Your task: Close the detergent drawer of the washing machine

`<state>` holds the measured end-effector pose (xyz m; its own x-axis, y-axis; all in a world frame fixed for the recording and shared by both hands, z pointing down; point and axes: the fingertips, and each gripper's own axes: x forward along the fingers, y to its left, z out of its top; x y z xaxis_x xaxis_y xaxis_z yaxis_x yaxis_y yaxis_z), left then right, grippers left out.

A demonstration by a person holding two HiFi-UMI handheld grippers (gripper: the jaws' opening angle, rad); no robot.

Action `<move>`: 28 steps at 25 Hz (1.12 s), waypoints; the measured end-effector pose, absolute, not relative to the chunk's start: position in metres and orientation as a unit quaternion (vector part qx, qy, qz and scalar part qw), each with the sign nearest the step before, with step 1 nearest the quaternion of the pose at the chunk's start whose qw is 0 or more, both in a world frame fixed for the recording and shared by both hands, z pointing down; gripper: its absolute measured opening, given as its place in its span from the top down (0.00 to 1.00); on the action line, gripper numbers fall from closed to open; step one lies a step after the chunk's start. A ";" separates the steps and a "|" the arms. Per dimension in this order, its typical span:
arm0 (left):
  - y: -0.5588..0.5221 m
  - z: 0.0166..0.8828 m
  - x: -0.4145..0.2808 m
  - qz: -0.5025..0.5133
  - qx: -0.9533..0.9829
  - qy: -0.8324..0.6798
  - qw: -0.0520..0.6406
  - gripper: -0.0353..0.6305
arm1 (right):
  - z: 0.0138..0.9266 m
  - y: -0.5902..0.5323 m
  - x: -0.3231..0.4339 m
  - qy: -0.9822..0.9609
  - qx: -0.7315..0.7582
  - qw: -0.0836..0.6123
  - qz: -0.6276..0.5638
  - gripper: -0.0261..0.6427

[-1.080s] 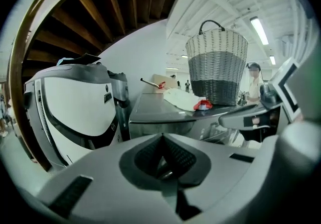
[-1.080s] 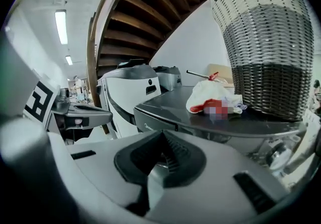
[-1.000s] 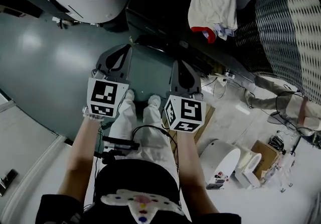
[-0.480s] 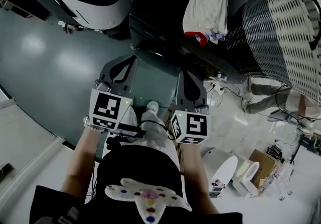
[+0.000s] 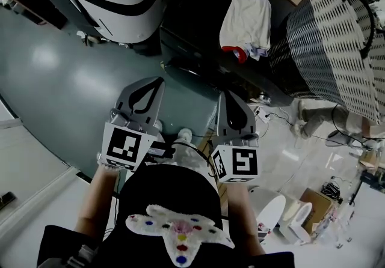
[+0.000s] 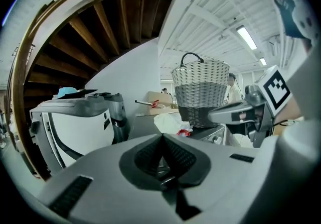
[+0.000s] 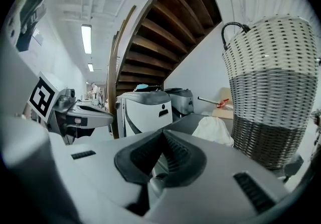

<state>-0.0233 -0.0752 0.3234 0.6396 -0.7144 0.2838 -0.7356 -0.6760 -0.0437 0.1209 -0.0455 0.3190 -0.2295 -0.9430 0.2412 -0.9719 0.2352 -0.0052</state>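
Washing machine (image 5: pixel 201 26) ahead, left hand-held gripper (image 5: pixel 159 80), right hand-held gripper (image 5: pixel 231 95), both level, closed, empty

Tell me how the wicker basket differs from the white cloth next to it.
The wicker basket stands upright; the white cloth lies crumpled. The basket is woven, pale above and dark below; the cloth is plain white with red at one edge. The basket is far bulkier than the cloth. Both sit side by side.

Your head view cuts the wicker basket (image 5: pixel 337 38) off at the right edge; shadow hides the front of the washing machine (image 5: pixel 195 20).
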 end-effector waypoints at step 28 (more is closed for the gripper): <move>-0.069 0.298 -0.036 0.132 0.905 -0.405 0.015 0.93 | 0.302 -0.040 0.100 -0.811 0.574 0.098 0.051 0.95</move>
